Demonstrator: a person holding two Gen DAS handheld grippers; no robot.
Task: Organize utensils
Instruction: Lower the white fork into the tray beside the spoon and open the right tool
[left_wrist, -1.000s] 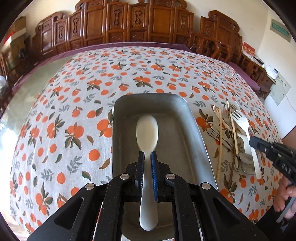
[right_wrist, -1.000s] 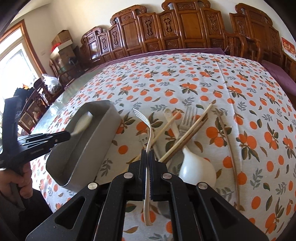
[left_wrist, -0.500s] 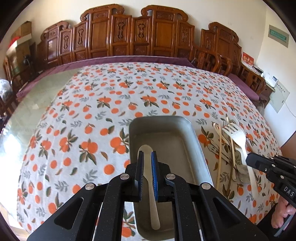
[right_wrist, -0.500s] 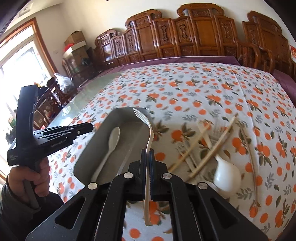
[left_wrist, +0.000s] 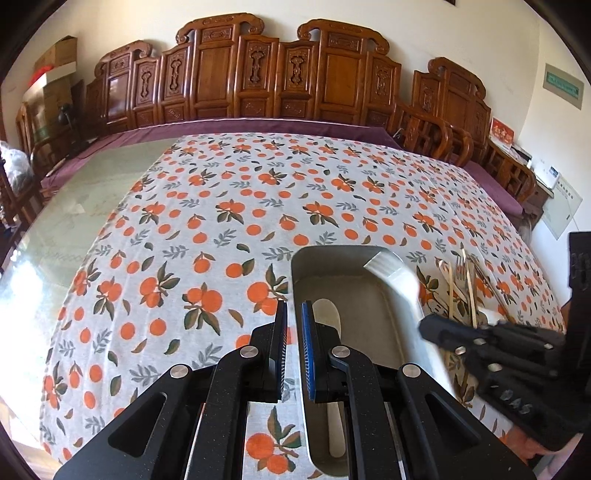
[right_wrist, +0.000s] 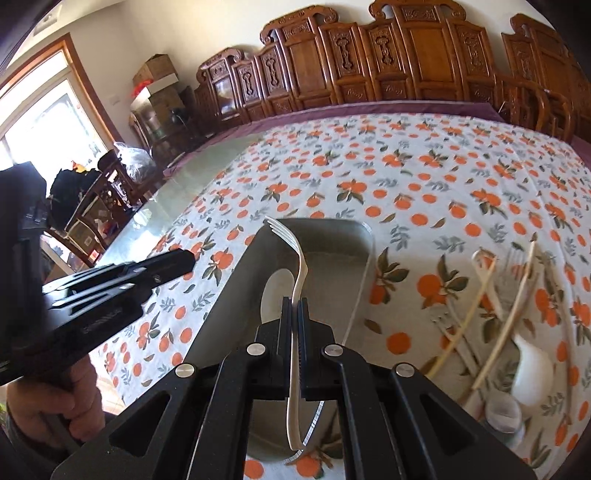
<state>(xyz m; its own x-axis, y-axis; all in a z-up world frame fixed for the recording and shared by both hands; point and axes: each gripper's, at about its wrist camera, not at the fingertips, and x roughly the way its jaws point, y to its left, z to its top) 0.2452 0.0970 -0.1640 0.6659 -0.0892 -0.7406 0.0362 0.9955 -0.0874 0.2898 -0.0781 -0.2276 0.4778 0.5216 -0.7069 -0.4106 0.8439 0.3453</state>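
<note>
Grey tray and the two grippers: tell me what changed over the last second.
The left gripper let go of the white spoon, which now lies in the grey tray, and drew back to the tray's left side, empty. The right gripper, clamped on the white fork throughout, carried it from the utensil pile to above the tray. Tray and pile stayed put.

Carved wooden chairs (left_wrist: 280, 74) are lining the pale wall (left_wrist: 461, 33); daylight is pouring through a window (right_wrist: 40, 122) at left, with cardboard boxes (right_wrist: 155, 72) sitting nearby.
</note>
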